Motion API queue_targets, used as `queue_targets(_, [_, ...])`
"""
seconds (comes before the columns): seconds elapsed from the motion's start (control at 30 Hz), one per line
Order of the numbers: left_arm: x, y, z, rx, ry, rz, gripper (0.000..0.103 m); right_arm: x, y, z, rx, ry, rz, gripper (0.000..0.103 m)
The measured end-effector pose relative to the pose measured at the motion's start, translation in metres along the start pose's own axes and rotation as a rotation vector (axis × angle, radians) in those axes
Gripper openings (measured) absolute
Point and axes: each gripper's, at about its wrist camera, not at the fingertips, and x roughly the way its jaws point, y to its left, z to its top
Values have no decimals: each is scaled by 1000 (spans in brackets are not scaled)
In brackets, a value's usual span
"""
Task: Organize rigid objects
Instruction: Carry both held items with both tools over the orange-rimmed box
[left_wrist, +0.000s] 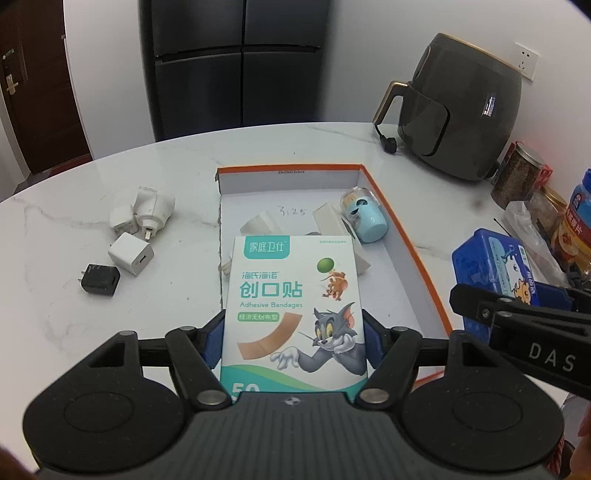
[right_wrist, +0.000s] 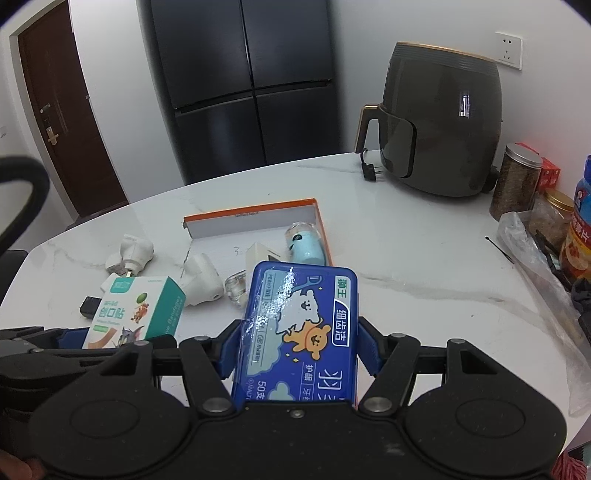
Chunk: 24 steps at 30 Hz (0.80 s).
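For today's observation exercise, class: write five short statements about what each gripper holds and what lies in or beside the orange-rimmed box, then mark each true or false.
1. The left gripper holds the adhesive bandage box. True.
2. The right gripper is empty. False: it is clamped on the blue floss-pick case.
3. The light blue container lies inside the orange-rimmed box. True.
4. The black charger lies inside that box. False: it sits on the marble table, outside it.
5. The air fryer stands on the floor. False: it stands on the table.
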Motion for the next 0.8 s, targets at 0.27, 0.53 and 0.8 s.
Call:
queue_targets(0.27, [4, -3, 15, -12, -18, 6, 71, 9, -5, 15, -19, -1, 19, 76])
queue_targets(0.53, [8, -5, 46, -29, -70, 22, 71, 23, -9, 50, -42, -30, 48, 76])
queue_targets(0.8, [24, 1, 78, -64, -85, 42, 71, 43, -8, 88, -57, -46, 78, 76])
